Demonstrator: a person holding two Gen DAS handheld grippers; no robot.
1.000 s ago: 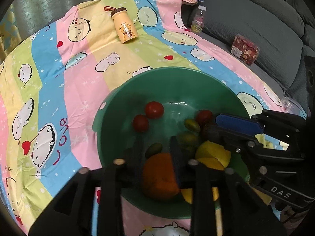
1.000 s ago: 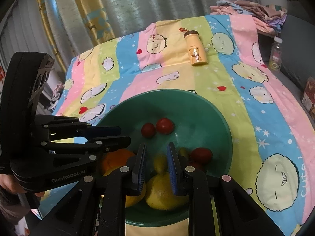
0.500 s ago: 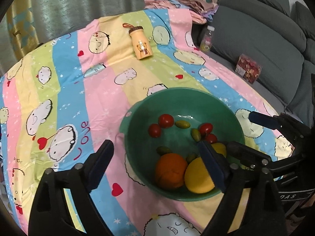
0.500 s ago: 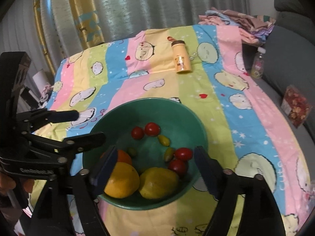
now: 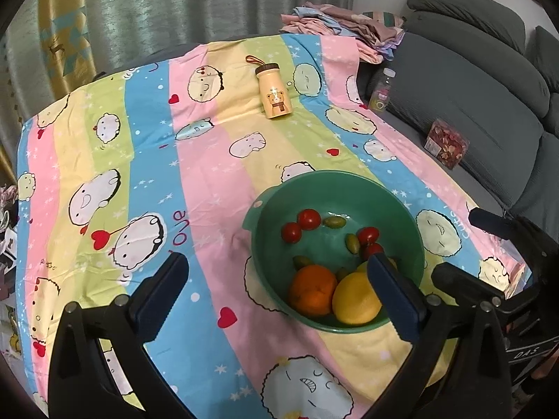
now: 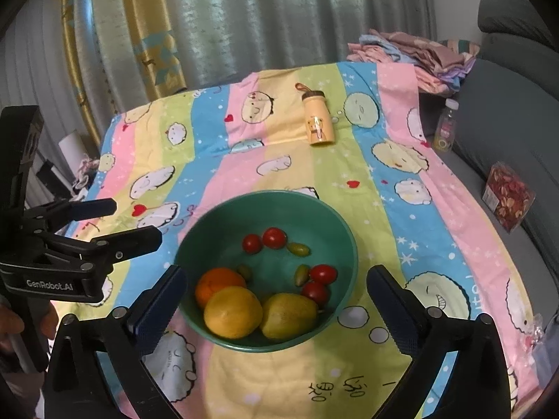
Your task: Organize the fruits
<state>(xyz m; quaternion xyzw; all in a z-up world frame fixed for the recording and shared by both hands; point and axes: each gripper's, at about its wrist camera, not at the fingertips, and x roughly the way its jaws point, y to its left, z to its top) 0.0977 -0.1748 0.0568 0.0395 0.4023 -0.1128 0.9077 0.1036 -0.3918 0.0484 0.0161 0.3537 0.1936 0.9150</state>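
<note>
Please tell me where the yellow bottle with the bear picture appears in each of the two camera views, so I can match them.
Left wrist view: the yellow bottle with a bear picture and brown cap lies on the striped cartoon cloth, upper centre, beyond the bowl.
Right wrist view: the same bottle lies upper centre, slightly right, also beyond the bowl.
Shared landmark: the round green plastic bowl of fruit, nearer the camera than the bottle in both.

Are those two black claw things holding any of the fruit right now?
No. The left hand-held gripper and the right hand-held gripper are both open and empty; all the fruit lies in the green bowl.
</note>
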